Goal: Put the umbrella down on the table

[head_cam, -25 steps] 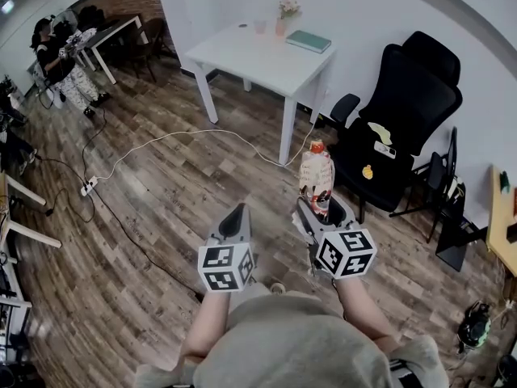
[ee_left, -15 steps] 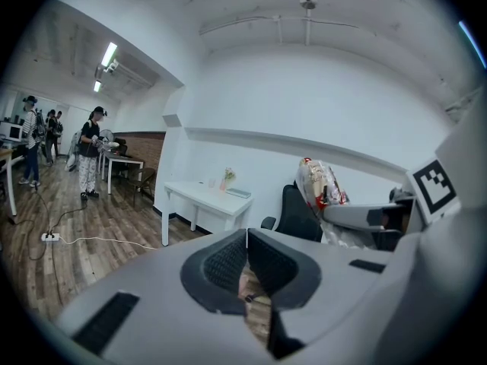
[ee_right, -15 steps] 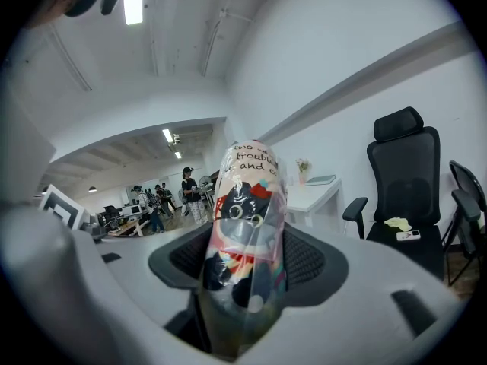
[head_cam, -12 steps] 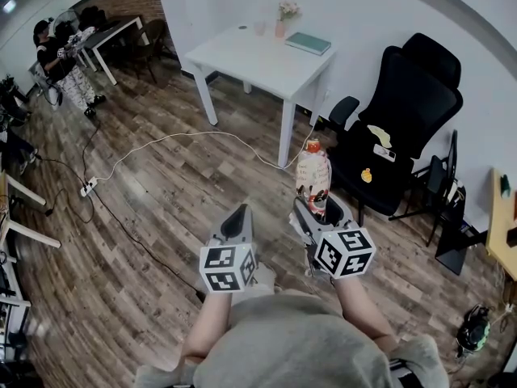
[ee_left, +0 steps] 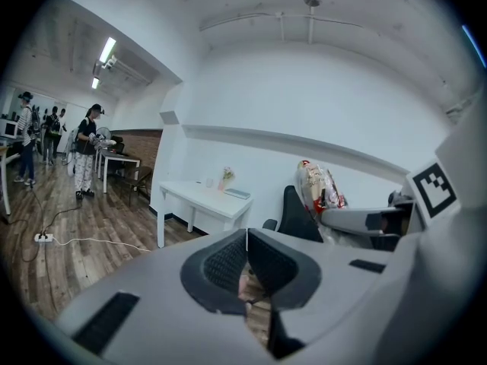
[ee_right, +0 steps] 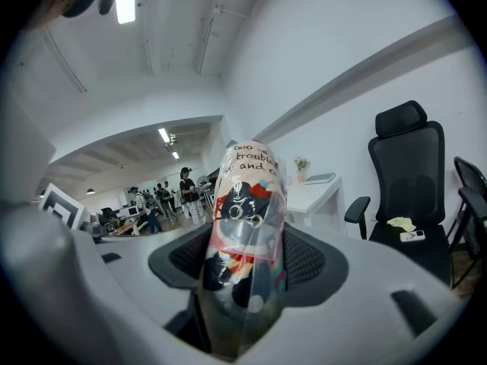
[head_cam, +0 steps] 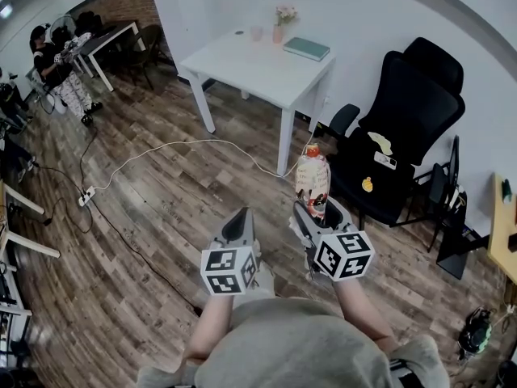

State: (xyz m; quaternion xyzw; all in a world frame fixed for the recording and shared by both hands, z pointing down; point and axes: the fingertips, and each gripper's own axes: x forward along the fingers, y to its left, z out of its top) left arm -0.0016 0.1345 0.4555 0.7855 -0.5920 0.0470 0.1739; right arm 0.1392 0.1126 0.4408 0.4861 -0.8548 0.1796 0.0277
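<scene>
A folded umbrella (head_cam: 313, 181) in a printed clear sleeve stands upright between the jaws of my right gripper (head_cam: 316, 214), which is shut on it. In the right gripper view the umbrella (ee_right: 245, 242) fills the middle, clamped by both pads. My left gripper (head_cam: 237, 225) hangs beside it, shut and empty; its pads (ee_left: 259, 263) meet. The white table (head_cam: 234, 61) stands ahead across the wooden floor, also seen as a small table (ee_left: 199, 197) in the left gripper view and at the table (ee_right: 323, 191) in the right gripper view.
On the table are a green book (head_cam: 306, 48), a small flower vase (head_cam: 280, 24) and a cup (head_cam: 256, 33). A black office chair (head_cam: 404, 136) stands to the right. A white cable (head_cam: 170, 146) and power strip (head_cam: 86, 196) lie on the floor. A person (head_cam: 56, 71) stands far left.
The view has shifted slightly; the table and chair sit a little lower and nearer in the frame. Both grippers keep their pose, the umbrella still held upright.
</scene>
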